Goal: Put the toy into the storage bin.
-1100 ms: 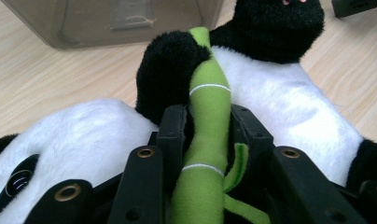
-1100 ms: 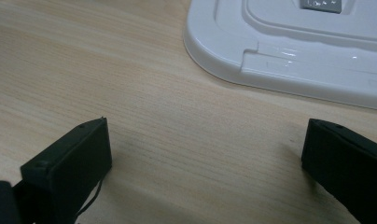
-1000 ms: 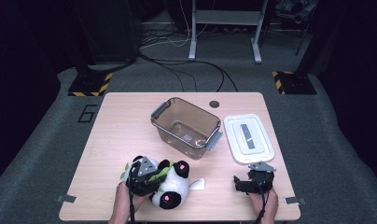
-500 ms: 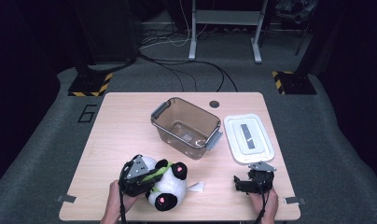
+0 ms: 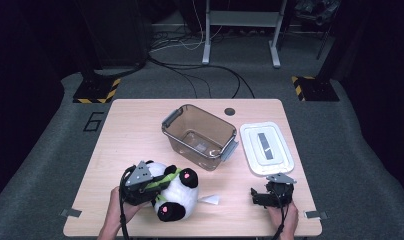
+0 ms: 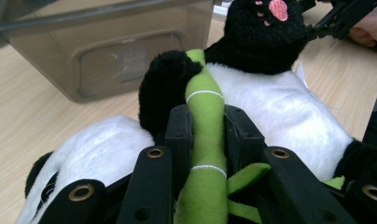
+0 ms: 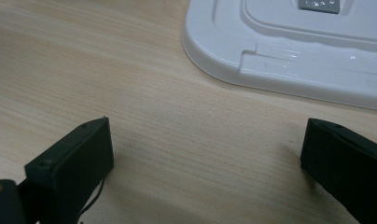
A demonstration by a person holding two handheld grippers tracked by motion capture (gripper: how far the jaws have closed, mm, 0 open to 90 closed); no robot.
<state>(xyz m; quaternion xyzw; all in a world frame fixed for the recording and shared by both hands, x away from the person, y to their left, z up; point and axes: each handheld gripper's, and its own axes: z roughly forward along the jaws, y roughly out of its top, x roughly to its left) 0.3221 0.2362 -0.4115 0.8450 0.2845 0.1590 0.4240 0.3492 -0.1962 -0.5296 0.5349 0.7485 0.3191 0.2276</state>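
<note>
High view: we've got the left gripper (image 5: 149,184) clamped on the plush panda (image 5: 176,192) at the near-left part of the table (image 5: 125,130). Compared with a second ago, the panda and that gripper sit a bit higher and slightly further from the table edge; the toy looks partly lifted, though we can't tell if it's fully clear of the wood. The white tag (image 5: 209,199) pokes out to its right. The clear bin (image 5: 200,136) and white lid (image 5: 266,148) haven't moved. The right gripper (image 5: 271,194) is unchanged, parked near the right front edge, just below the lid.

Left gripper view: jaws pressed tight on the panda's green bamboo stalk (image 6: 206,135), which runs straight up between them. The white belly and black limbs sit behind; the bin (image 6: 107,46) is close beyond.

Right gripper view: jaws spread wide, nothing between them, hovering low over bare tabletop (image 7: 130,84). The lid's corner (image 7: 289,51) lies just ahead.
</note>
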